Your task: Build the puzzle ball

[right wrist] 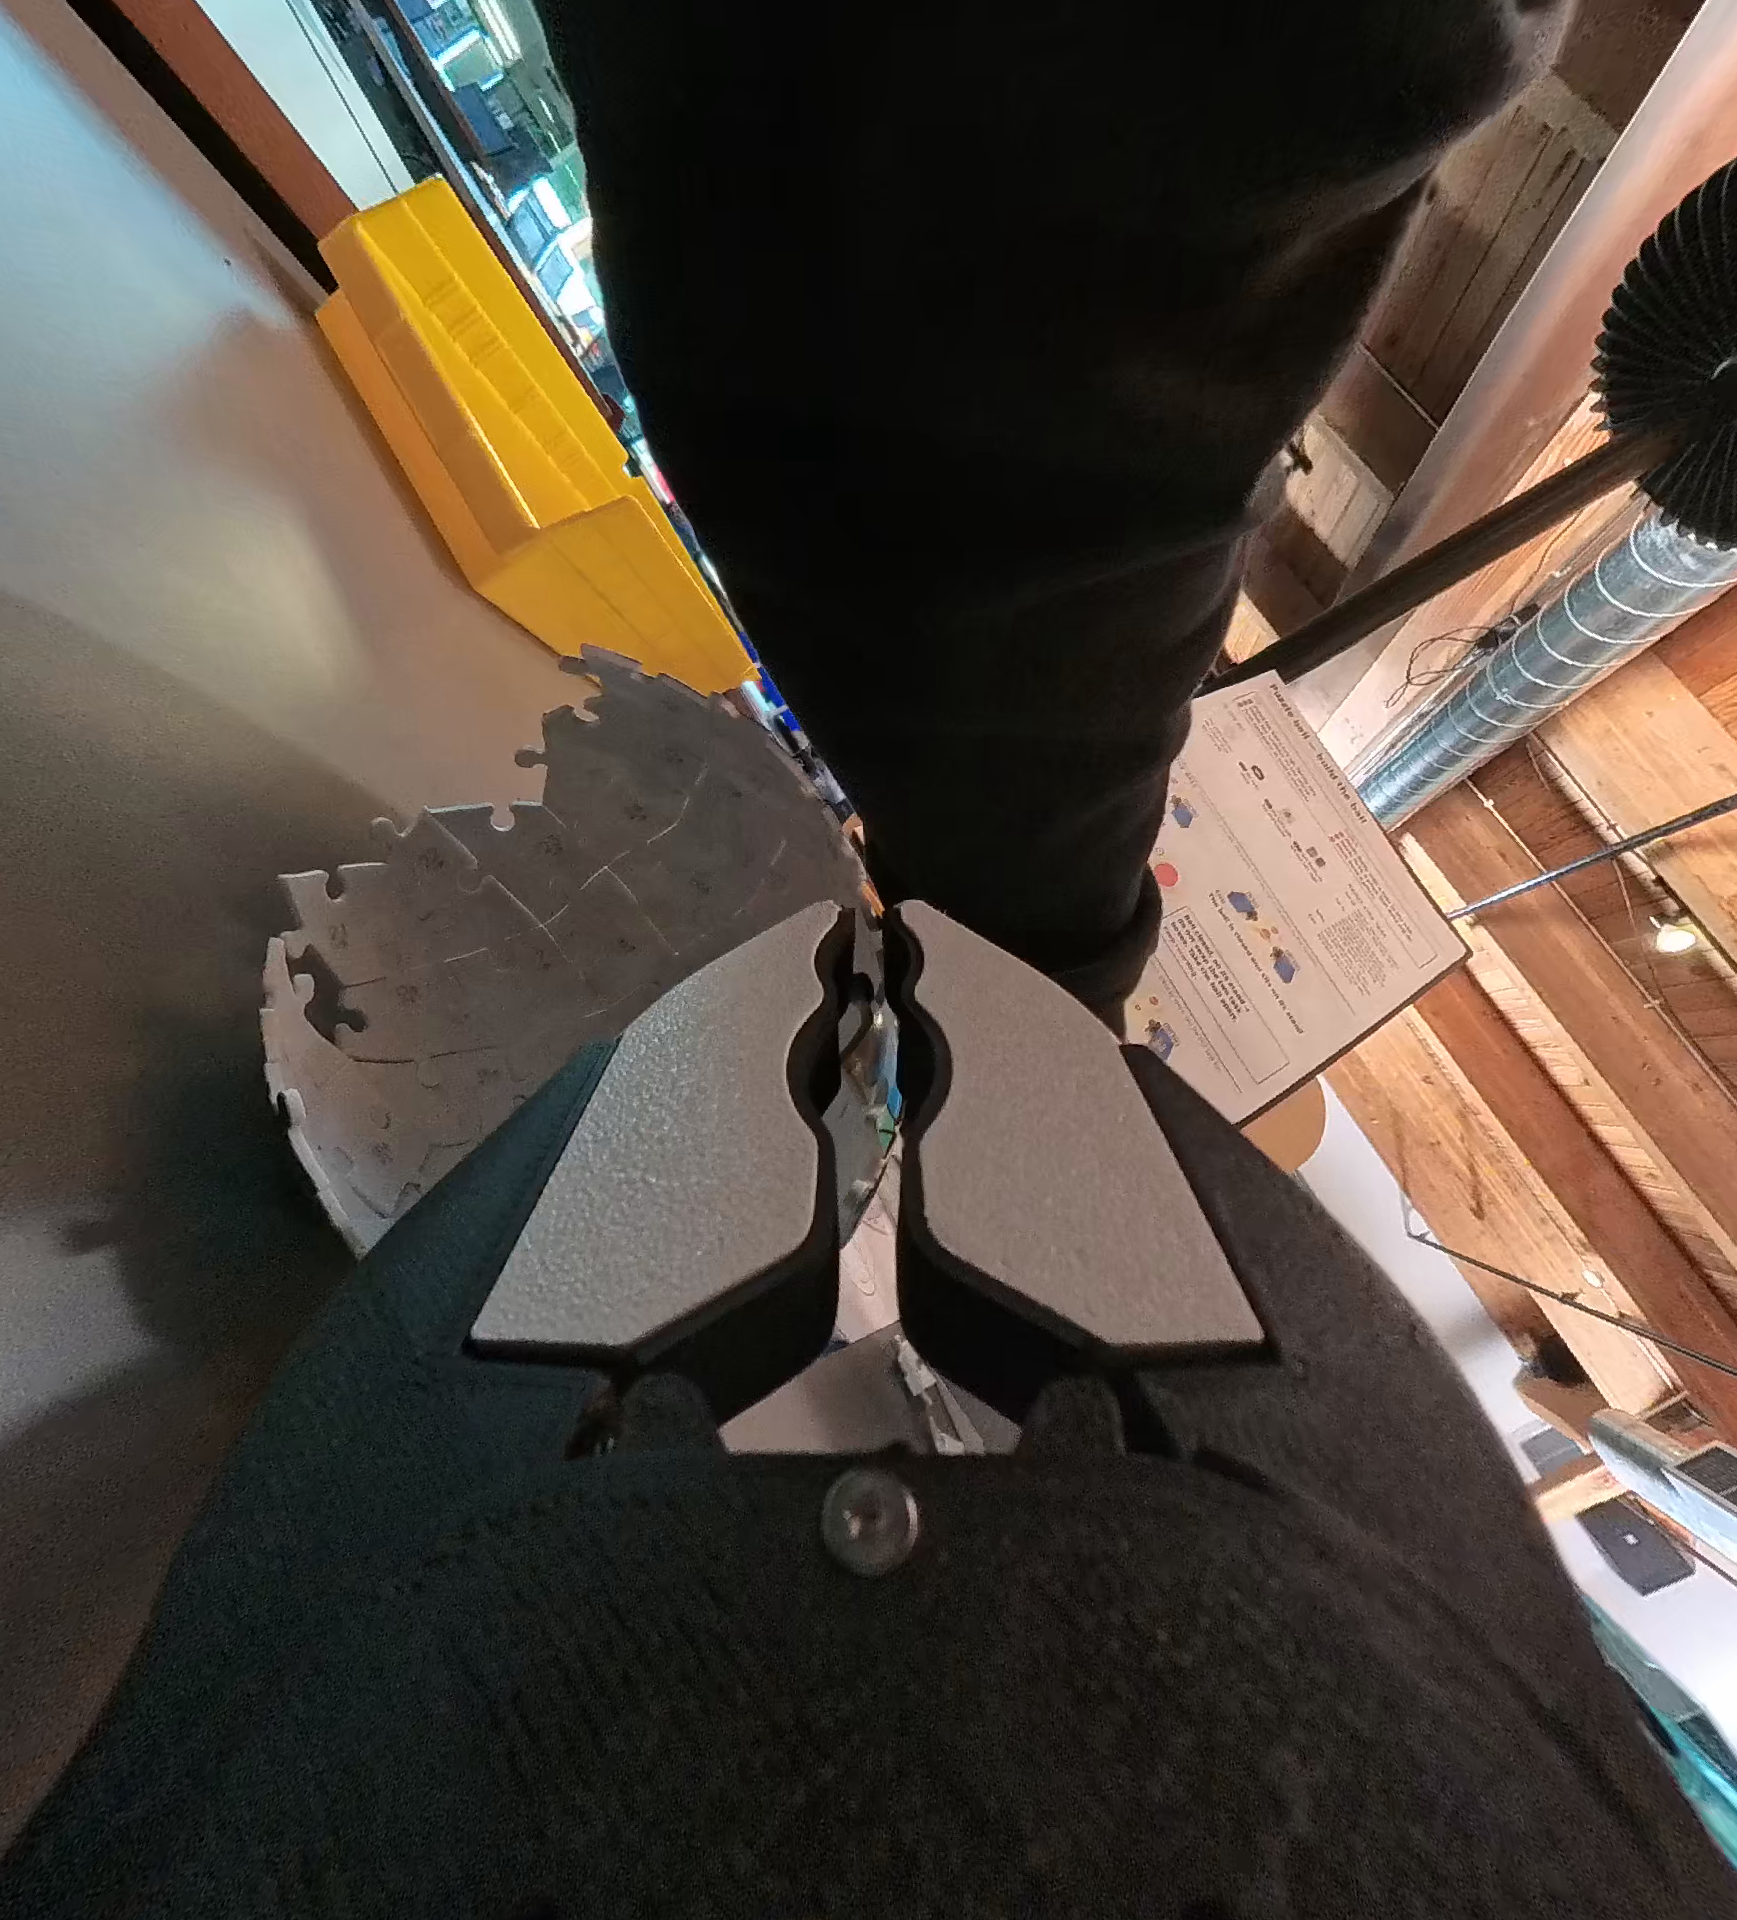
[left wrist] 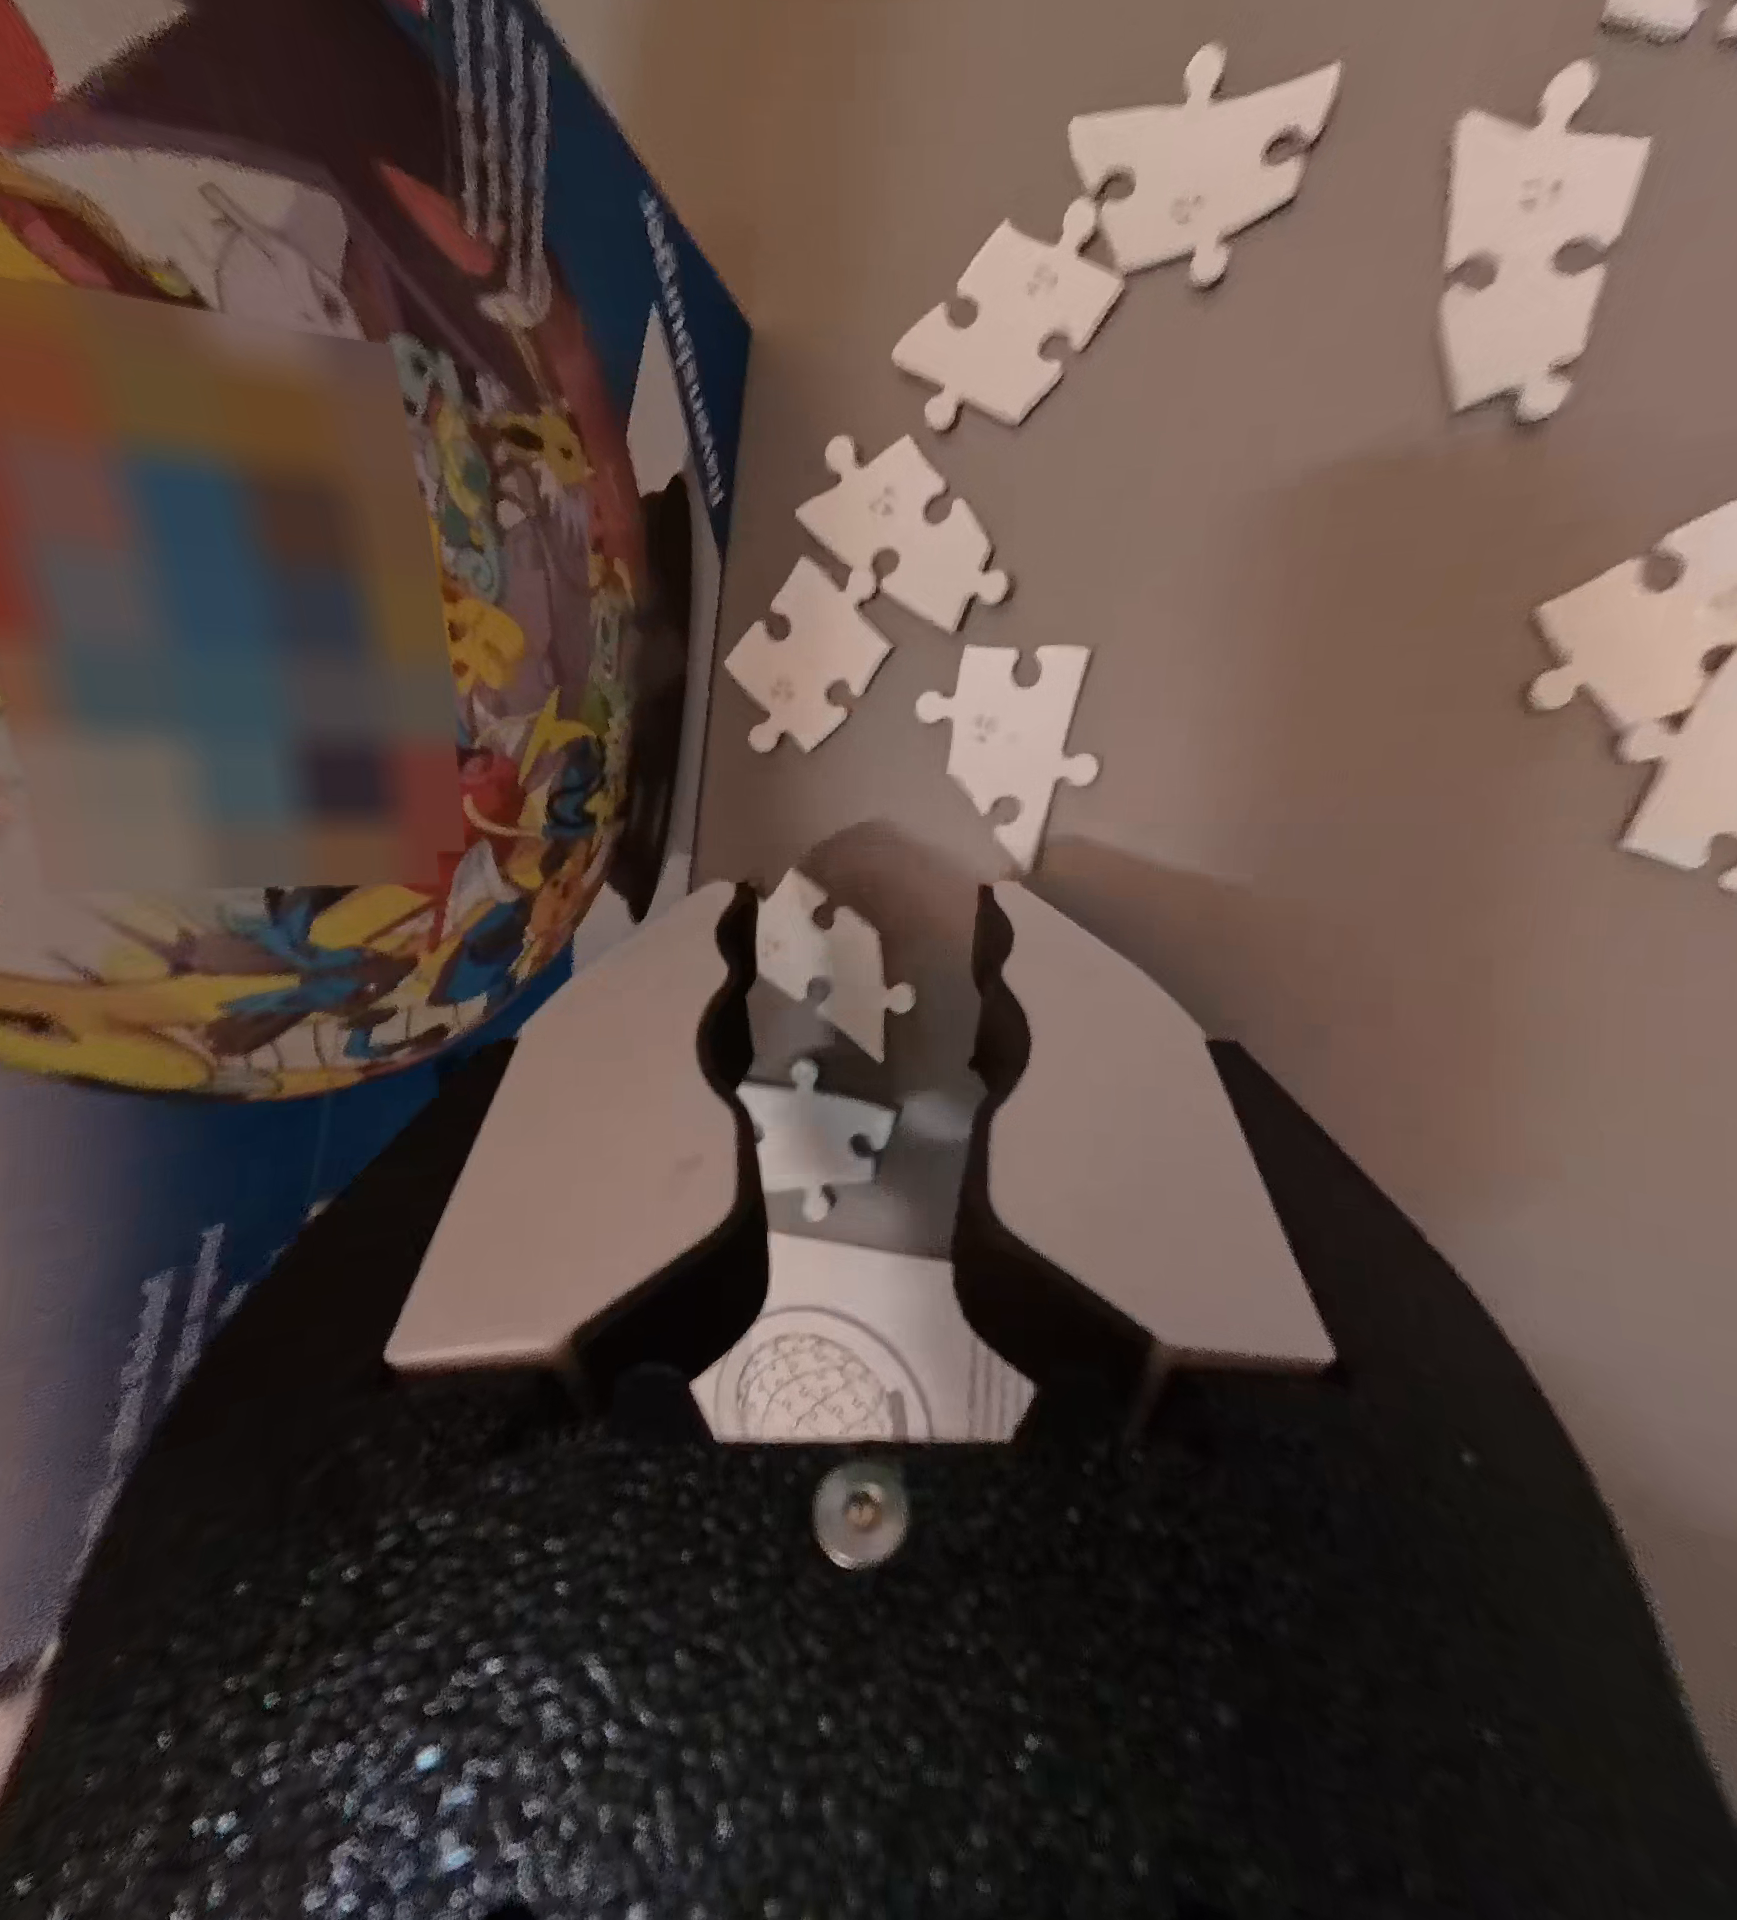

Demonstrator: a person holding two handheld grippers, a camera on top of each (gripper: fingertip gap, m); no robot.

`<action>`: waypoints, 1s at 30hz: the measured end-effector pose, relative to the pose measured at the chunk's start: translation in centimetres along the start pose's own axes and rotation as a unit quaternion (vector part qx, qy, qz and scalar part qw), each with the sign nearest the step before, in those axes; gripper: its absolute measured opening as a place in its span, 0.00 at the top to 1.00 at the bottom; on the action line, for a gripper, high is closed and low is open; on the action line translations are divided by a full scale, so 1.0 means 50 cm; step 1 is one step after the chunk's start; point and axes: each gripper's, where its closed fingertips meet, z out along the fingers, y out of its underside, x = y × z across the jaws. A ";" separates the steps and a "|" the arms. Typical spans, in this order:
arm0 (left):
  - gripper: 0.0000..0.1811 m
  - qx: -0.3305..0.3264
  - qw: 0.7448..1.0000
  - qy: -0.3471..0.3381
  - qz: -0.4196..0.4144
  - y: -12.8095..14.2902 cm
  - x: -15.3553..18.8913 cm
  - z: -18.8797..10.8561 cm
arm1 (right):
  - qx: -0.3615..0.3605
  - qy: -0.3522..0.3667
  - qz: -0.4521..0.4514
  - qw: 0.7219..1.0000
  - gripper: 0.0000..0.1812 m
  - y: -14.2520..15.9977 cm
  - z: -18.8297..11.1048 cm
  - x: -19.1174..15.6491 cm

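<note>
Puzzle ball shell [right wrist: 573, 914], a partly built dome of interlocked pieces, shows its pale grey inner side in the right wrist view, with small printed marks on each piece and a jagged rim of tabs and notches. It sits just left of the right claw [right wrist: 887, 935] and runs in behind that claw's left finger. The right claw's jaws are nearly together at the tips, and a coloured curved edge of the shell shows in the narrow gap between them, so they appear to pinch the shell's rim. Behind it lie the pale counter [right wrist: 116, 520], stacked yellow bins [right wrist: 511, 457] at the counter's far edge, a person's dark clothing [right wrist: 947, 416], and a printed instruction sheet [right wrist: 1290, 894] on a stand to the right; its writing is left unquoted.

In the left wrist view the left claw [left wrist: 864, 894] stands partly open and holds nothing. Between its fingers, lying on the grey counter [left wrist: 1259, 520], are two loose white pieces [left wrist: 828, 961] facing down, and nearer the camera a printed leaflet [left wrist: 843, 1351] with a globe drawing. More loose pieces [left wrist: 895, 530] are scattered face down toward the counter's far and right side, each with a faint mark. The blue puzzle box [left wrist: 552, 312], printed with cartoon characters and a picture of the finished ball, stands at the left; part of it is blurred over.
</note>
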 end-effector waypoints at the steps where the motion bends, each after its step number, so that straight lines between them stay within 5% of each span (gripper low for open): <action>1: 0.78 0.007 1.000 0.011 -0.001 -0.009 0.008 0.001 | 0.000 0.000 0.002 1.000 0.97 0.000 0.000 0.001; 30: 0.81 -0.005 0.994 0.038 0.099 -0.153 0.075 0.049 | 0.001 -0.002 0.016 1.000 0.97 0.002 0.001 0.002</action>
